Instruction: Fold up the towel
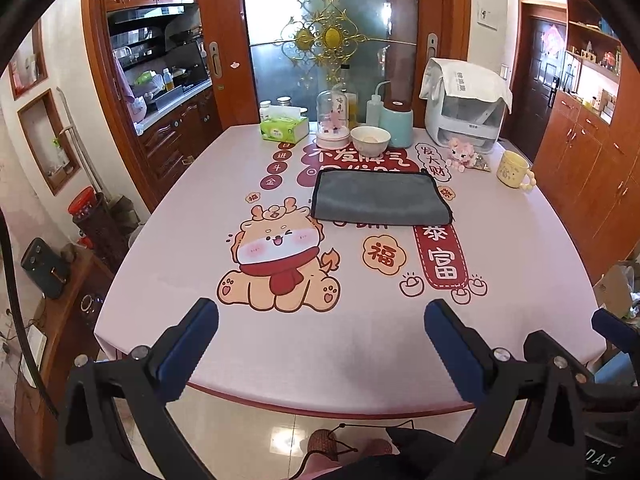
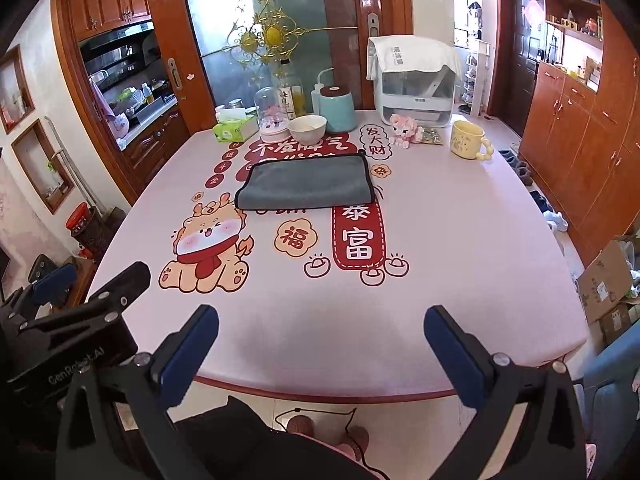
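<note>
A grey towel (image 1: pixel 380 198) with a dark hem lies flat, folded into a rectangle, on the pink table (image 1: pixel 200 280) past its middle; it also shows in the right wrist view (image 2: pixel 308 186). My left gripper (image 1: pixel 322 316) is open and empty above the table's near edge, well short of the towel. My right gripper (image 2: pixel 322 322) is open and empty too, over the near edge, beside the left gripper (image 2: pixel 72 292), which shows at its left.
Along the far edge stand a green tissue box (image 1: pixel 284 128), a glass dome (image 1: pixel 334 120), a white bowl (image 1: pixel 370 140), a teal container (image 1: pixel 396 122), a white appliance (image 1: pixel 466 108), a pink plush toy (image 1: pixel 462 154) and a yellow mug (image 1: pixel 514 168). Wooden cabinets (image 1: pixel 592 184) line the right.
</note>
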`<state>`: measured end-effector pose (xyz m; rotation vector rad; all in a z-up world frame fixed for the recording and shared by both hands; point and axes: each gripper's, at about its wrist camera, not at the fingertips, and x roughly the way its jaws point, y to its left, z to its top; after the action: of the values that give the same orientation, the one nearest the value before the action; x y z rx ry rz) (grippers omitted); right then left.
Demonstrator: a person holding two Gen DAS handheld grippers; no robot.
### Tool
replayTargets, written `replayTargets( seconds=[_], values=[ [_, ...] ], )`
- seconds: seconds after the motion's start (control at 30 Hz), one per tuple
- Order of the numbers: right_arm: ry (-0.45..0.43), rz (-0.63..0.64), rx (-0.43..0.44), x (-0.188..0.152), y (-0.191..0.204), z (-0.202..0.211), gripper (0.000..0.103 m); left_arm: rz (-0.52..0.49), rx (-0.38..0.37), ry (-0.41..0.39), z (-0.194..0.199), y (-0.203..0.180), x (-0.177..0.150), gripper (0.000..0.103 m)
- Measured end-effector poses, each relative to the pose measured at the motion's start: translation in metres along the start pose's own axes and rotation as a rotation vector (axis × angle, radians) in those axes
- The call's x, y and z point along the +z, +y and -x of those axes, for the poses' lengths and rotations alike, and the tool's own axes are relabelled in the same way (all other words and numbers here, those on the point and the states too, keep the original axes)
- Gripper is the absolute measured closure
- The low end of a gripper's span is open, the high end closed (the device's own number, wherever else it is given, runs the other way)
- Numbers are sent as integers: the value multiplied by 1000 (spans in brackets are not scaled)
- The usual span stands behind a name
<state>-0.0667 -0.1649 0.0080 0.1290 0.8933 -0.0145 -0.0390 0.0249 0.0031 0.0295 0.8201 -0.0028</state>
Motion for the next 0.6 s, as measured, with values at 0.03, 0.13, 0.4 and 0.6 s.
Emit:
replayTargets(
  seconds=[0.03,0.13,0.4,0.6],
  values=[
    [4,0,-1,1,0,-1,0,-2,0,0,0,0,0,1],
    [5,-2,-1,2,0,-3,0,-3,1,1,0,0,0,1],
    [17,-6,2,4,-2,-6,0,-4,-2,7,-3,-2,5,1],
    [28,-18,0,7,-2,-12,0,-4,-3,9,-5,-2,6,1]
  ],
)
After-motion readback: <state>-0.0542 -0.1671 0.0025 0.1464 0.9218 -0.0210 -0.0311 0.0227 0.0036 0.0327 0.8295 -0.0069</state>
